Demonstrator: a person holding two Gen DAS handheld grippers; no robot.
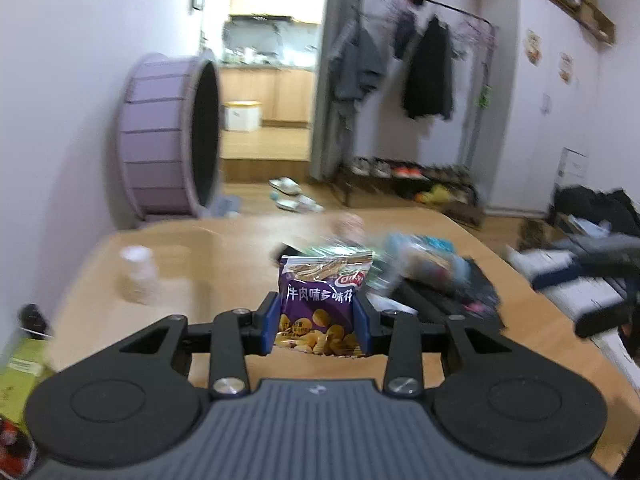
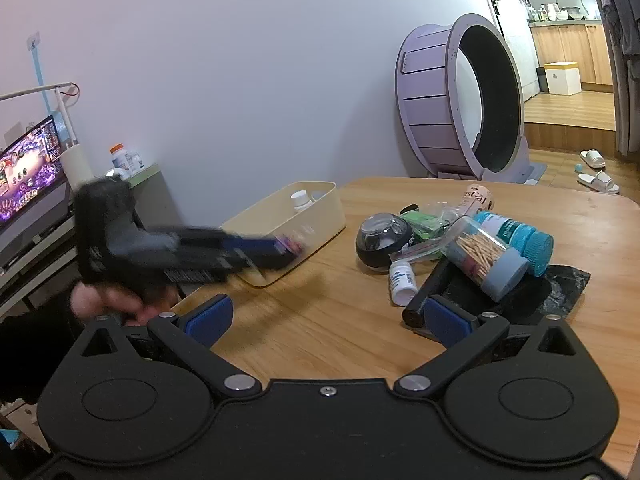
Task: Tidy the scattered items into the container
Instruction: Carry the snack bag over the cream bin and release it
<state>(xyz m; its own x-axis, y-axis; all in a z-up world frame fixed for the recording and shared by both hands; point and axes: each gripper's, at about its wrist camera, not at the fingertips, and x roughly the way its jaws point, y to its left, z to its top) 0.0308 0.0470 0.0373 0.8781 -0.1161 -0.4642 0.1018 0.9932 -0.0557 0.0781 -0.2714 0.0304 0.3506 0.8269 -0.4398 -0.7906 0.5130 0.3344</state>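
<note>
My left gripper (image 1: 316, 326) is shut on a purple snack packet (image 1: 320, 304). In the right wrist view the left gripper (image 2: 286, 246) is blurred and holds the packet over the near end of the cream container (image 2: 320, 222), which has a small white bottle (image 2: 301, 200) in it. My right gripper (image 2: 326, 318) is open and empty above the table, near the pile: a toothpick jar (image 2: 486, 258), a blue-capped bottle (image 2: 520, 236), a small white bottle (image 2: 402, 282), a black round object (image 2: 382, 242), green packets (image 2: 424, 224).
The wooden table (image 2: 340, 320) carries a black bag (image 2: 560, 284) under the pile and a black bar (image 2: 426, 292). A purple cat wheel (image 2: 460, 104) stands behind the table. A monitor (image 2: 28, 168) is at the left. A blurred white cup-like shape (image 1: 138, 276) shows in the left wrist view.
</note>
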